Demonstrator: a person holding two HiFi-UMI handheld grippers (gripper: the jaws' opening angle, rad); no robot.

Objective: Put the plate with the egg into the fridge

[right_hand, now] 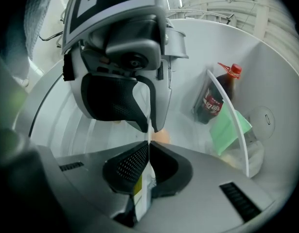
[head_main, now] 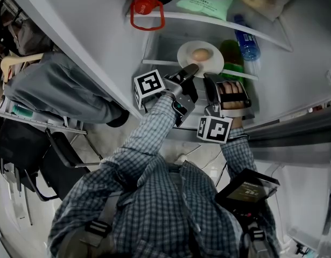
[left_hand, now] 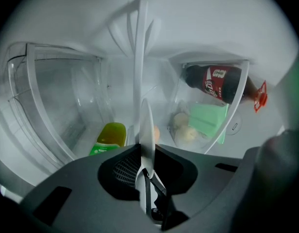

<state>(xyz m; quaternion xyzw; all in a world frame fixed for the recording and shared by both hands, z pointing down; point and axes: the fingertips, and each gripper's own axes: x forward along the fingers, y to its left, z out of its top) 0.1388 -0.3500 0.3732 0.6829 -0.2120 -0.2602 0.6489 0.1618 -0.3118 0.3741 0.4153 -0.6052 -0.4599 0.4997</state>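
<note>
My left tool (head_main: 190,69) is clamping the near rim of the plate (head_main: 182,51) at about 7 o'clock, and my right tool (head_main: 210,77) is pinching the same rim at about 5 o'clock. Both gripper views are showing the thin white edge caught between closed jaws.

I am holding the plate inside the fridge (head_main: 90,26), below the upper shelf (head_main: 208,18). The green bottle (head_main: 230,51) is lying just beside it at 3 o'clock. I cannot tell whether the plate's base is touching the shelf under it or hanging just above.

As I judge it, I am setting the plate down, and doing that well means keeping both tools level with each other. The egg (head_main: 201,54) is sitting loose, so any tilt toward 12 o'clock could set it rolling. I would ease the plate down flat and steer clear of the green bottle. I would open one tool at a time, and only once the base is bearing on the shelf.

The plate is looking round, white, shallow and smooth-rimmed, which I judge slippery under the jaws. The egg is looking pale brown and whole, lying near the plate's middle. A dark cola bottle (left_hand: 215,83) is lying in the door rack, well apart at 2 o'clock.
</note>
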